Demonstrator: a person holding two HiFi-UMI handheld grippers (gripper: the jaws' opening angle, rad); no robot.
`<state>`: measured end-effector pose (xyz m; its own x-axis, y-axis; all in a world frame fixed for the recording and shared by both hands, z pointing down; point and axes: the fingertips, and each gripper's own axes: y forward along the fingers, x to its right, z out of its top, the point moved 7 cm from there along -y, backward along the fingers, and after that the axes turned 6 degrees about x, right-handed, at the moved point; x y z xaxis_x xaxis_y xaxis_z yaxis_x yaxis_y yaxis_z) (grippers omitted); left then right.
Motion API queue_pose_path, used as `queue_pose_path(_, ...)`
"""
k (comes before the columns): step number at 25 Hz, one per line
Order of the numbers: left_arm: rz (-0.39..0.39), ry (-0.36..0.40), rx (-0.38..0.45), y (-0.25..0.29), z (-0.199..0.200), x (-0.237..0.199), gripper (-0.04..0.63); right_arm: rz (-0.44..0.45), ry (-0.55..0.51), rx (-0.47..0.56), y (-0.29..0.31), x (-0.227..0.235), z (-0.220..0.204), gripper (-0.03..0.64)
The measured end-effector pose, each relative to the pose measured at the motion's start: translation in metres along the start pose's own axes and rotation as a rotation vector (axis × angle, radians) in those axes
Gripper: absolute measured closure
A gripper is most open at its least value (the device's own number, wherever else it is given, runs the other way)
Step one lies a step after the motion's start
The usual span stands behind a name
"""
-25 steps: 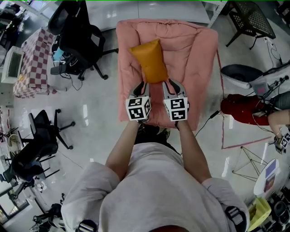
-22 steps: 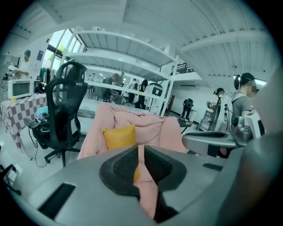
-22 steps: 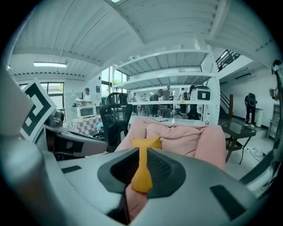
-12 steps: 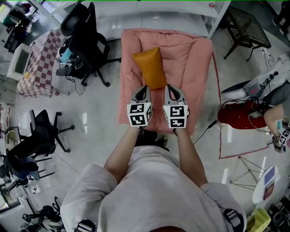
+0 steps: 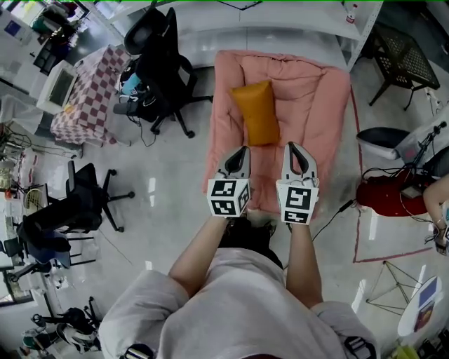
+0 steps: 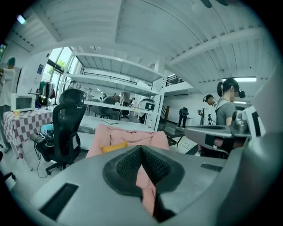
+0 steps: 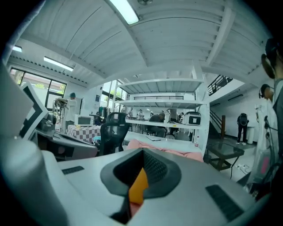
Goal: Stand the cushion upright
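The orange cushion (image 5: pixel 257 112) lies flat on the pink padded mat (image 5: pixel 319 98), on the mat's left half, its long side running along the mat's length; its left long edge sits near the mat's raised left border, while open pink surface spreads to its right and on toward the mat's near edge; both grippers hang side by side in the air over the near end, apart from the cushion and with a gap between them; the left gripper (image 5: pixel 243 150) has its jaws pressed together on nothing; the right gripper (image 5: pixel 293 146) is the same, tips meeting and empty; a black office chair (image 5: pixel 161 66) stands just beside the mat's left edge, toward the far corner; bare grey floor (image 5: pixel 175 189) opens left of the near end; a white shelf unit (image 5: pixel 295 17) runs along the far edge; a dark seat (image 5: pixel 382 139) stands apart on the right
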<state>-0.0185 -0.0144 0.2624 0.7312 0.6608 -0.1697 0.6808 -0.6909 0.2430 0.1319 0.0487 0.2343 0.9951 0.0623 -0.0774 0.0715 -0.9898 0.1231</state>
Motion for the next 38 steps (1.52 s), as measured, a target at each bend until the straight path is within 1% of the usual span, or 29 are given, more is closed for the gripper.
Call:
queue_pose_path(2,-0.008,-0.018,0.007,-0.007,0.005,0.000,0.581,-0.003,-0.011,0.001,-0.007,-0.006,0.003,0.609)
queue_pose_path(7,-0.004,0.021,0.006,-0.027,-0.002,-0.005,0.581,0.029,0.021,-0.016,-0.016,-0.032,-0.011,0.609)
queue_pose_path(12,-0.008,0.013,0.016,-0.055,-0.006,-0.018,0.581,0.020,0.028,-0.014,-0.025,-0.059,-0.013,0.609)
queue_pose_path(15,-0.012,0.000,0.026,-0.083,-0.002,-0.031,0.581,-0.005,-0.004,-0.009,-0.041,-0.081,-0.006,0.609)
queue_pose_path(18,-0.023,-0.002,0.058,-0.107,0.009,-0.041,0.581,-0.038,-0.019,0.008,-0.059,-0.092,0.007,0.609)
queue_pose_path(21,-0.034,0.019,0.098,-0.125,0.026,-0.040,0.581,-0.072,-0.055,0.060,-0.076,-0.097,0.032,0.609)
queue_pose_path(24,-0.054,0.036,0.129,-0.146,0.037,-0.033,0.581,-0.131,-0.104,0.105,-0.102,-0.104,0.050,0.609)
queue_pose_path(27,-0.079,0.072,0.167,-0.167,0.046,-0.026,0.581,-0.162,-0.092,0.133,-0.125,-0.110,0.059,0.609)
queue_pose_path(29,-0.094,0.081,0.178,-0.177,0.048,-0.021,0.581,-0.160,-0.074,0.138,-0.135,-0.114,0.061,0.609)
queue_pose_path(32,-0.123,0.067,0.188,-0.182,0.052,-0.017,0.581,-0.141,-0.060,0.153,-0.141,-0.122,0.071,0.609)
queue_pose_path(35,-0.133,0.076,0.177,-0.191,0.048,-0.016,0.581,-0.129,-0.069,0.160,-0.150,-0.136,0.077,0.609)
queue_pose_path(38,-0.146,0.068,0.170,-0.199,0.045,-0.012,0.581,-0.127,-0.074,0.154,-0.158,-0.140,0.079,0.609)
